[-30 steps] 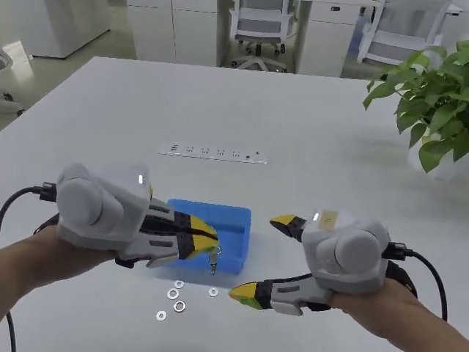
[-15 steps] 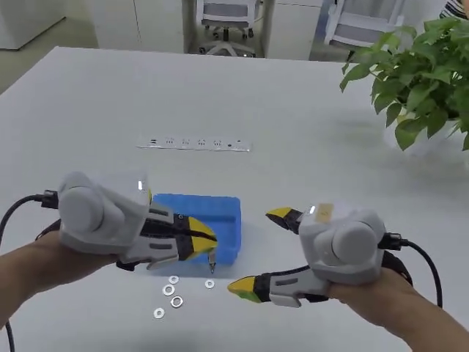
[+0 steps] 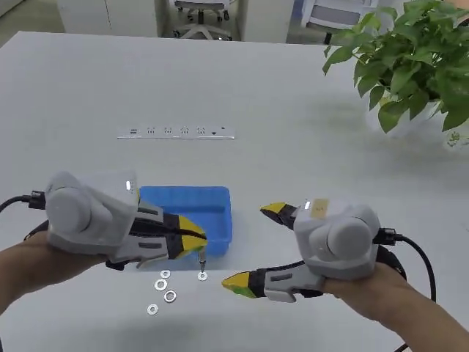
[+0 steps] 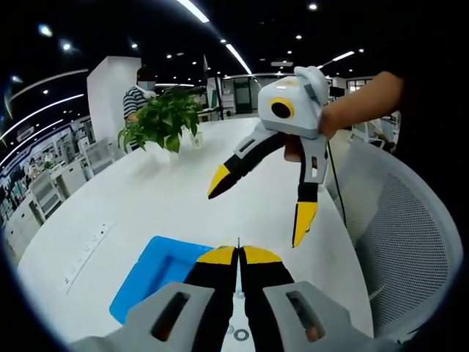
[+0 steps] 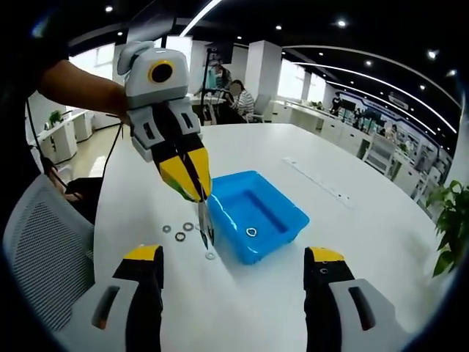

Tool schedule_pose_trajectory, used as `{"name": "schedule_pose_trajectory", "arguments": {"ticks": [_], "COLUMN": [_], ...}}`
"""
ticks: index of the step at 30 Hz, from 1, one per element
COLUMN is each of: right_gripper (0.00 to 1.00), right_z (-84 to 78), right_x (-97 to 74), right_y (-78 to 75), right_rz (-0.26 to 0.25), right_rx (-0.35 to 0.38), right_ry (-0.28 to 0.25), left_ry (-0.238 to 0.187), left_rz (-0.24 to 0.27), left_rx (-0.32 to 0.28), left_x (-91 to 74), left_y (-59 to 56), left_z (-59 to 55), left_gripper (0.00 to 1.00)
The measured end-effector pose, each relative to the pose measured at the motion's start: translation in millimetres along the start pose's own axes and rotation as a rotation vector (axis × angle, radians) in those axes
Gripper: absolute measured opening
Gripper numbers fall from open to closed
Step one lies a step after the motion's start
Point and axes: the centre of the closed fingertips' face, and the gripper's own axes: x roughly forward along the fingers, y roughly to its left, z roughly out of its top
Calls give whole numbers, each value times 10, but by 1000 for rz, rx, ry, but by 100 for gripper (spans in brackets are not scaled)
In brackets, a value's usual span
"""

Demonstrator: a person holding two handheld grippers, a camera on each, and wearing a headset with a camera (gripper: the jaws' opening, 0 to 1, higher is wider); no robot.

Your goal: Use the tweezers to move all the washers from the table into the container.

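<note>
My left gripper (image 3: pixel 196 239) is shut on thin metal tweezers (image 3: pixel 201 259), whose tips point down just above a lone washer (image 3: pixel 202 276) in front of the blue container (image 3: pixel 215 200). Several more washers (image 3: pixel 161 284) lie on the white table to its left. In the right gripper view the tweezers (image 5: pixel 205 224) hang over the lone washer (image 5: pixel 210 256), and one washer (image 5: pixel 251 232) lies inside the container (image 5: pixel 282 204). My right gripper (image 3: pixel 253 246) stands open and holds nothing, right of the container. From the left gripper view, the container (image 4: pixel 157 275) sits left of my shut jaws.
A white power strip (image 3: pixel 176 133) lies on the table behind the container. A green potted plant (image 3: pixel 403 59) stands at the far right. Office chairs (image 3: pixel 198 11) stand beyond the table's far edge. A cable trails from each gripper.
The head camera has tilted, shifting the whole view. My left gripper has lowered the tweezers' tips closer to the lone washer. The right gripper keeps its place, still open.
</note>
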Motion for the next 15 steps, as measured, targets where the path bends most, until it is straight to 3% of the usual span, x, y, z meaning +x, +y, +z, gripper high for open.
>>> {"name": "schedule_pose_trajectory", "arguments": {"ticks": [15], "right_gripper": [79], "right_z": [-80], "right_x": [25], "right_y": [34], "right_rz": [-6], "right_rx": [26], "right_ry": [18], "left_ry": [-4], "left_rz": [-30], "left_rx": [-14], "left_x": [58], "left_y": [-19], "left_z": [-136], "left_gripper": [5]}}
